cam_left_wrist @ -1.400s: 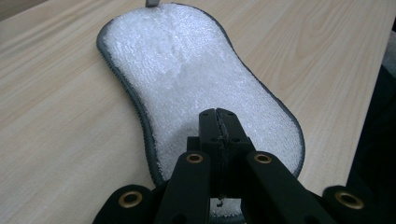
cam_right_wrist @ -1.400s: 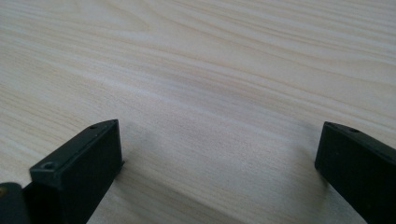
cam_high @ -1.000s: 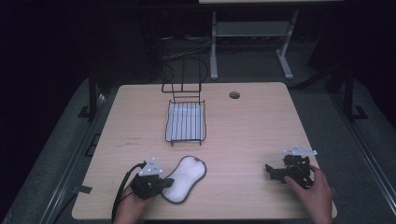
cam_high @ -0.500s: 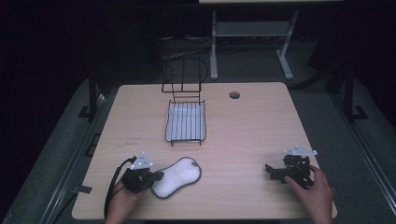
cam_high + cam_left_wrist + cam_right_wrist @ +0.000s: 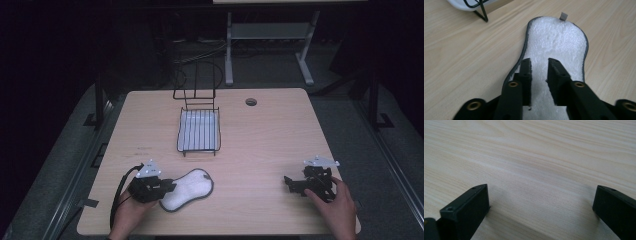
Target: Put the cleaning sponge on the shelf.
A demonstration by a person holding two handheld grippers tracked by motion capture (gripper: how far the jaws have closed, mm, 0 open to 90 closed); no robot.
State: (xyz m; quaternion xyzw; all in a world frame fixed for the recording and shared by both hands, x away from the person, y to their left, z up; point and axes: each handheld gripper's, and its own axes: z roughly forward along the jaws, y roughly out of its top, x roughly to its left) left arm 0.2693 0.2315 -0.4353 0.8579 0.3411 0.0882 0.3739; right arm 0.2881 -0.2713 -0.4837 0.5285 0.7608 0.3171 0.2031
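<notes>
A white fluffy pad (image 5: 190,188) with a grey edge lies flat on the wooden table (image 5: 265,145), near the front left. My left gripper (image 5: 169,188) is at the pad's left end. In the left gripper view the pad (image 5: 559,42) stretches away under the jaws of the left gripper (image 5: 539,62). The jaws have just been opening and now stand a little apart, with nothing pinched between them. My right gripper (image 5: 289,183) rests near the front right of the table. In the right gripper view the right gripper (image 5: 541,195) is wide open over bare wood.
A black wire rack (image 5: 199,131) with a white tray under it stands at the table's middle back, and its corner (image 5: 482,10) shows beyond the pad. A round cable hole (image 5: 251,102) sits at the back right. A metal stand (image 5: 265,35) is on the floor behind.
The left hand moved left and dragged the pad's near end with it, turning the pad to lie more crosswise. The right hand has kept still.
</notes>
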